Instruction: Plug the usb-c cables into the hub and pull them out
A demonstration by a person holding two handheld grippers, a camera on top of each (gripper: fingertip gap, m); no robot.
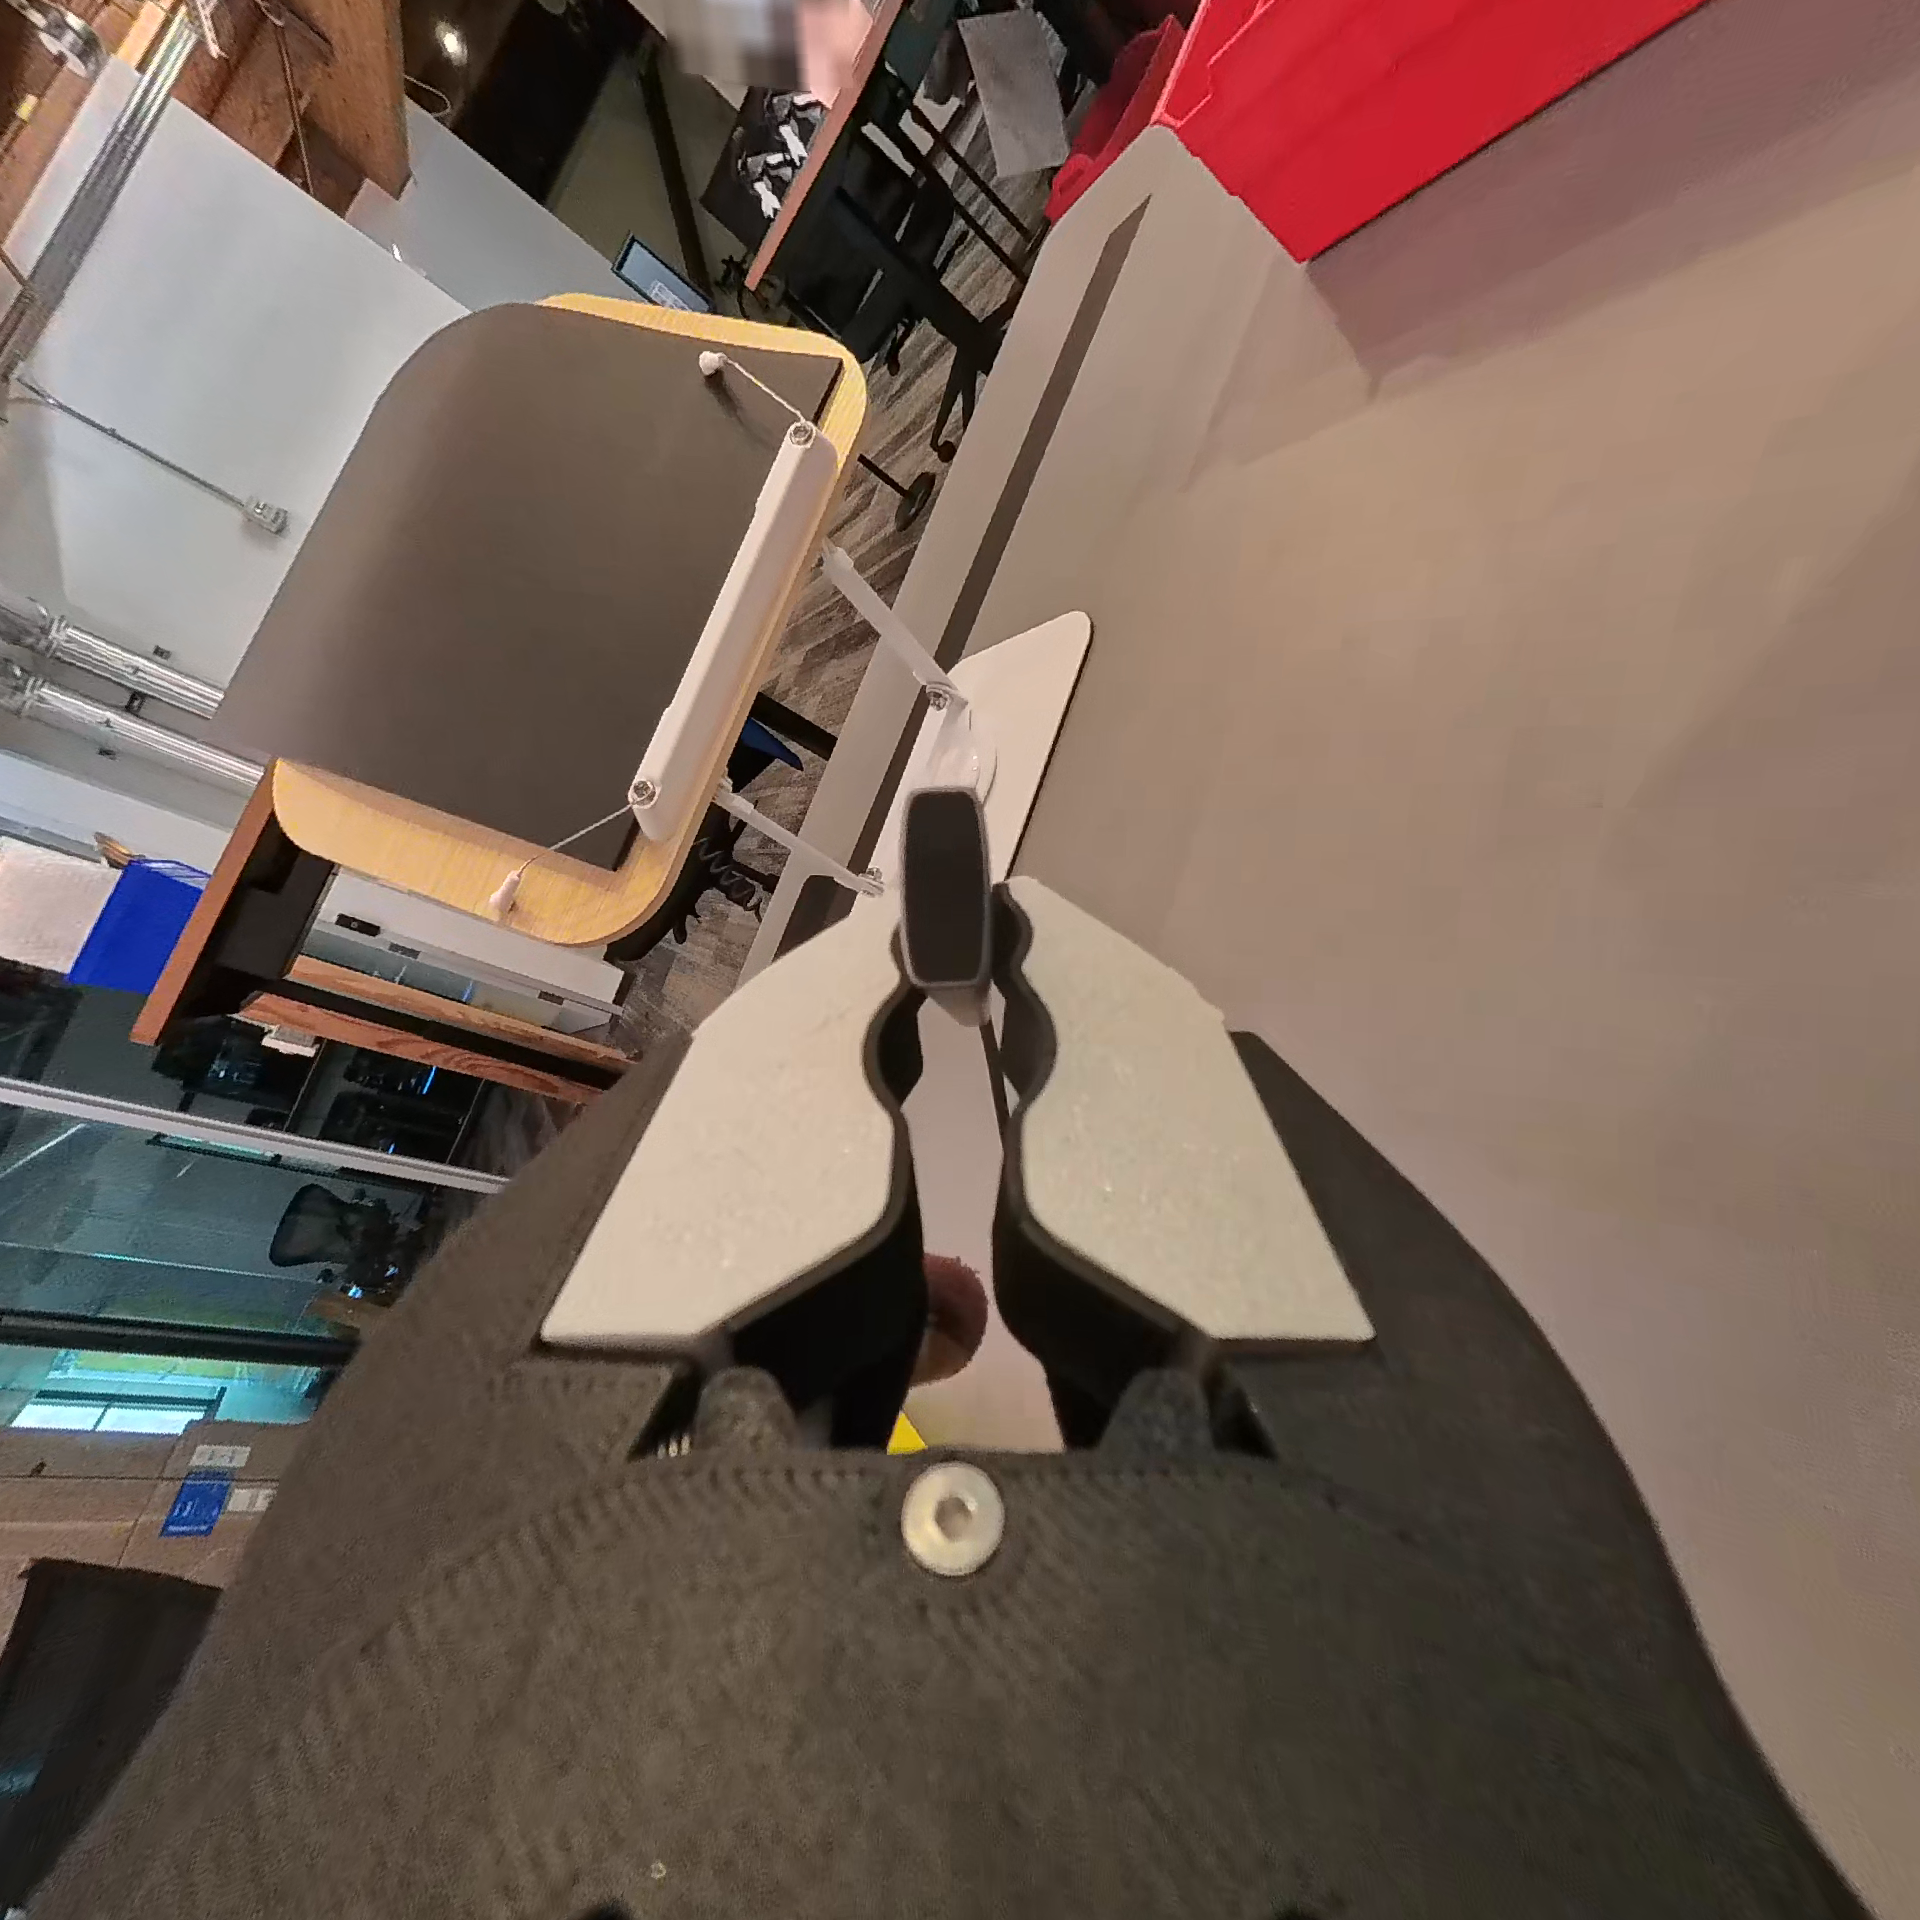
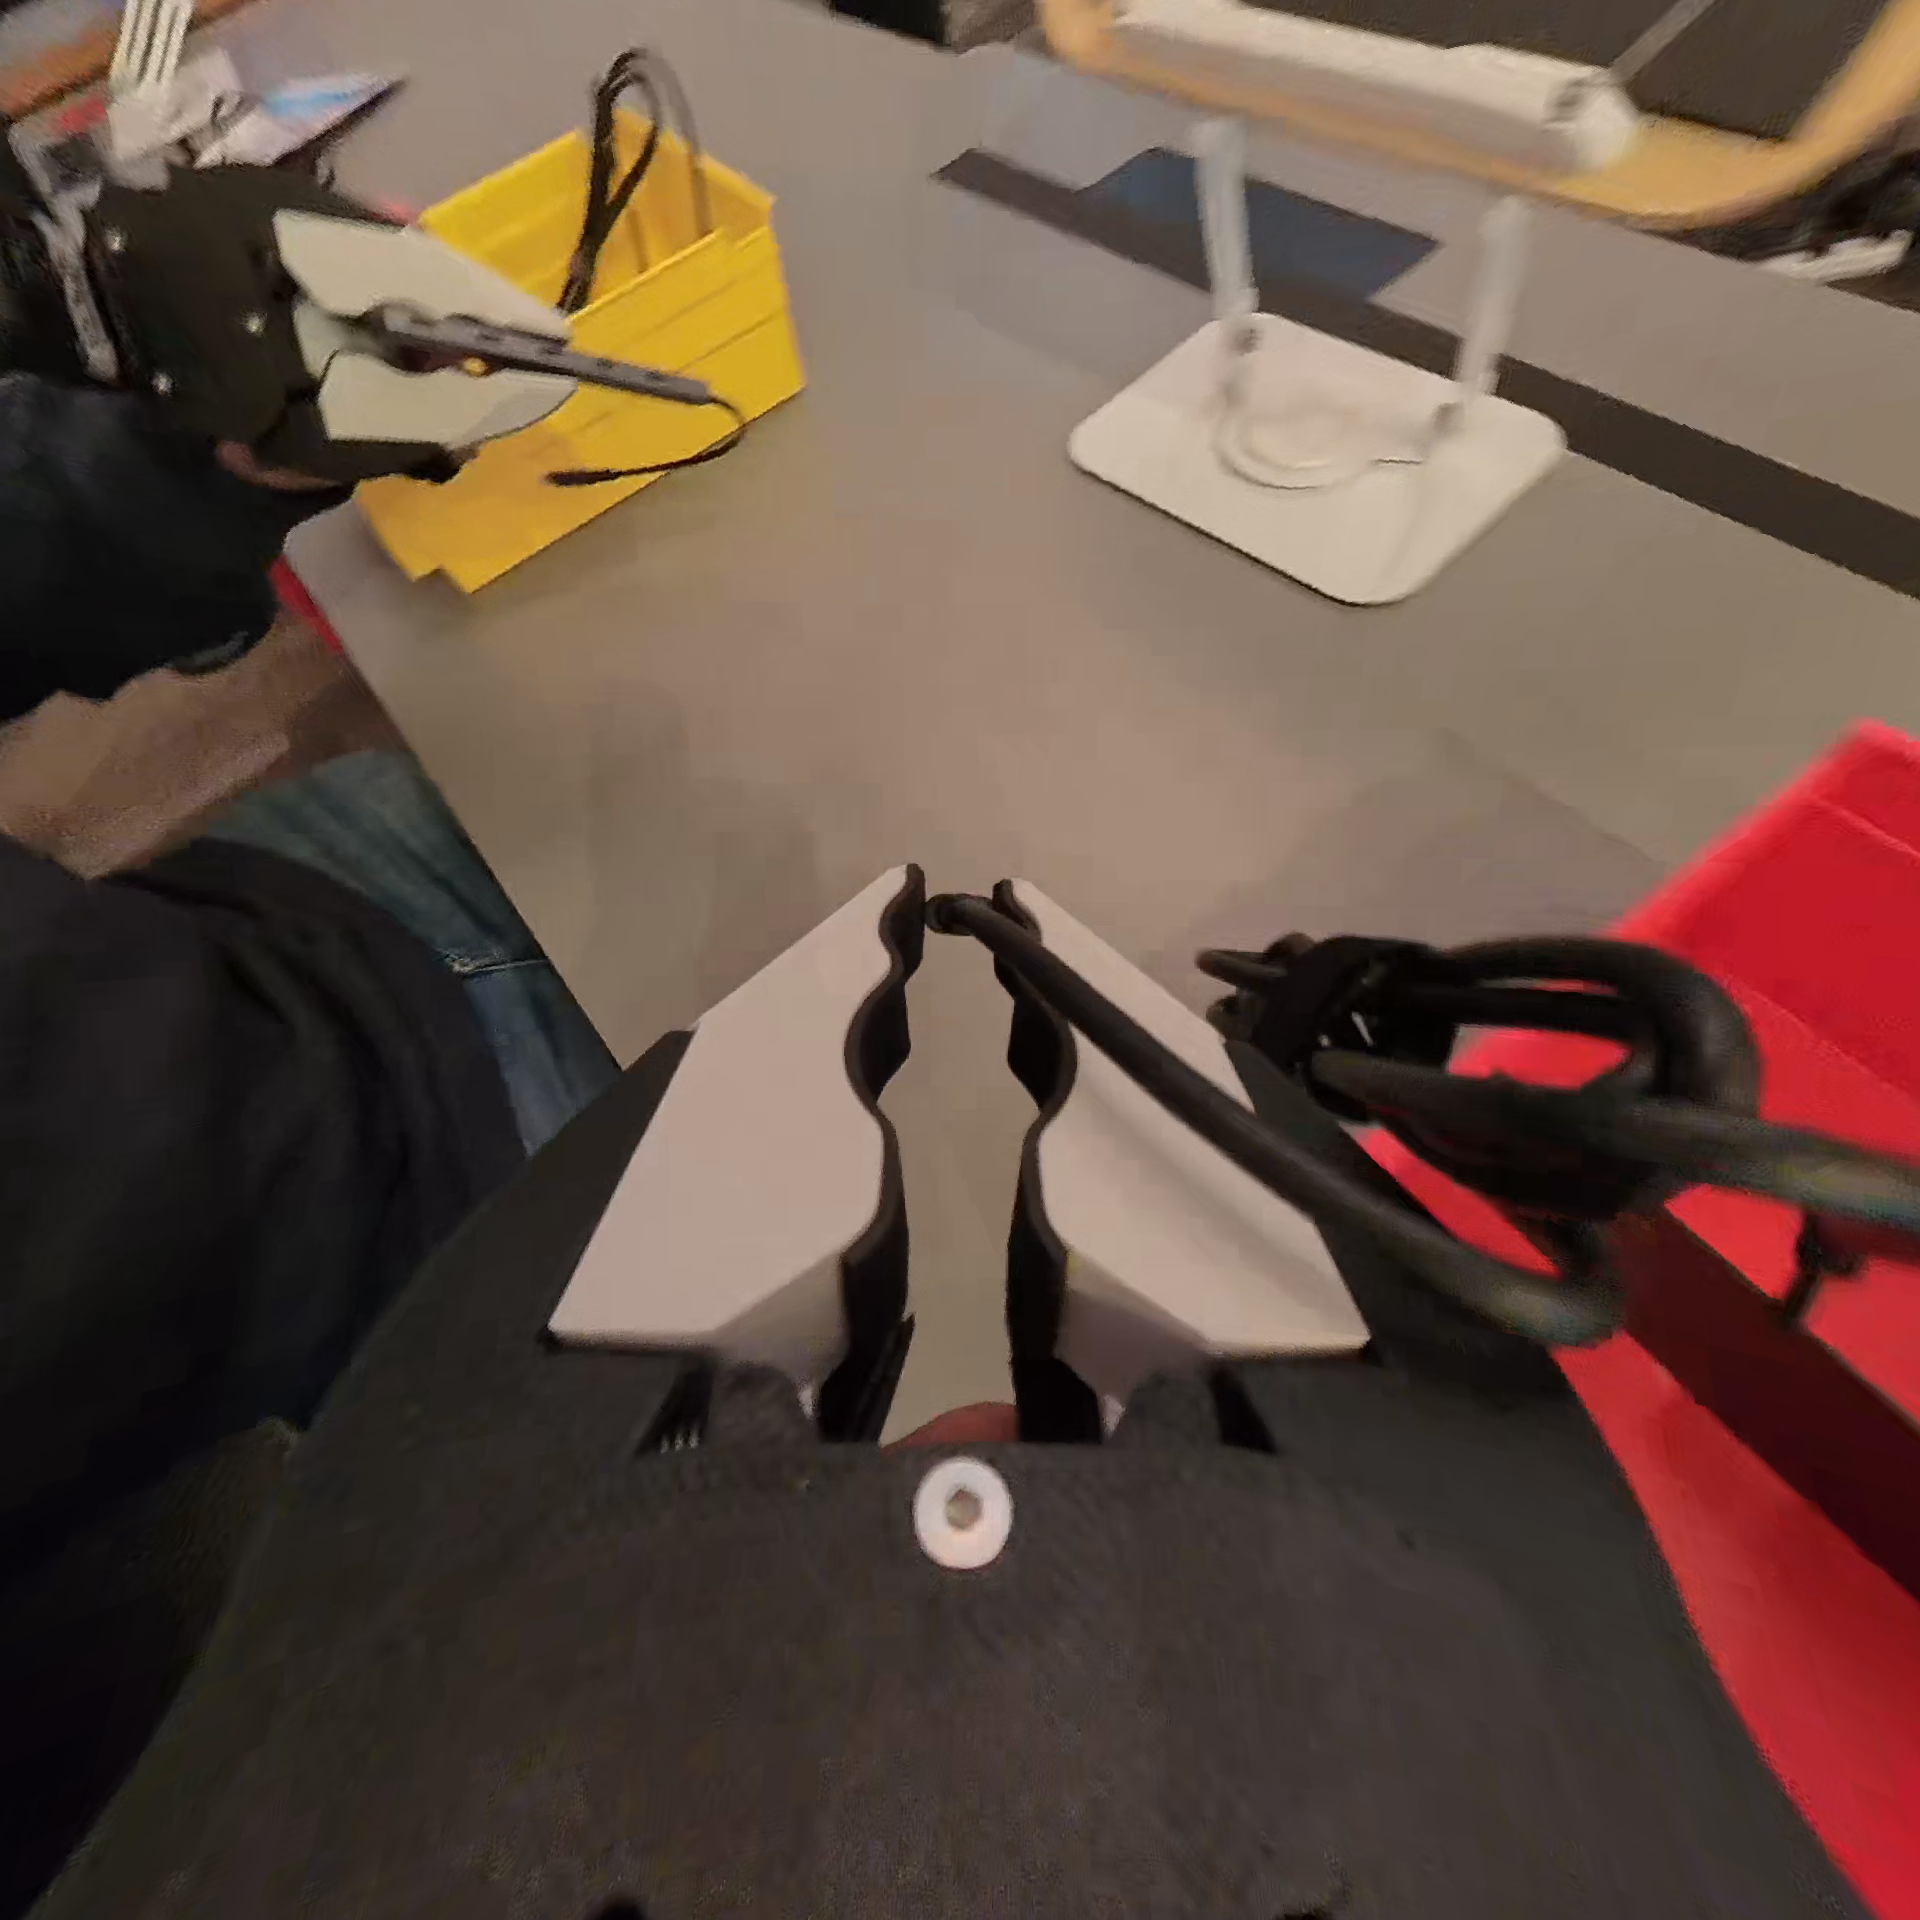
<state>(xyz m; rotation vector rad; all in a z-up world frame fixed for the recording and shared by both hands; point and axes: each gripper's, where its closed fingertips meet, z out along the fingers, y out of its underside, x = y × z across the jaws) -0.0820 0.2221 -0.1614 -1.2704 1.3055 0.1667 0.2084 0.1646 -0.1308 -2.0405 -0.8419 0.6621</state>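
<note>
1. Right wrist view, nearest: the right gripper (image 2: 958, 902) is closed on a black usb-c cable (image 2: 1195, 1101), pinched just at the fingertips. The plug end is hidden between the tips, so I cannot tell exactly which way the connector faces. The cable's long axis runs from the tips back toward the near right, where the rest hangs in a bundled coil (image 2: 1507, 1049) over a red bin (image 2: 1787, 935).

2. Farther off, at the left of the same view, the left gripper (image 2: 540, 358) grips the hub (image 2: 582, 358), a slim dark bar. Its long axis lies roughly level and its free end points right, toward mid-table; a short black lead (image 2: 665, 462) droops from that end.

3. Left wrist view: the hub (image 1: 943, 894) stands out beyond the closed fingertips of the left gripper (image 1: 951, 971), pointing away from the camera and held above the grey table (image 1: 1507, 831).

4. Farthest: a yellow bin (image 2: 644, 343) with more cables behind the hub, and a white stand (image 2: 1320, 468) across the table.

5. Judgement: this looks like the approach before a plug-in, hub and cable well apart. The next move calls for bringing the cable tip to a port and lining up its axis with the port before pushing.
</note>
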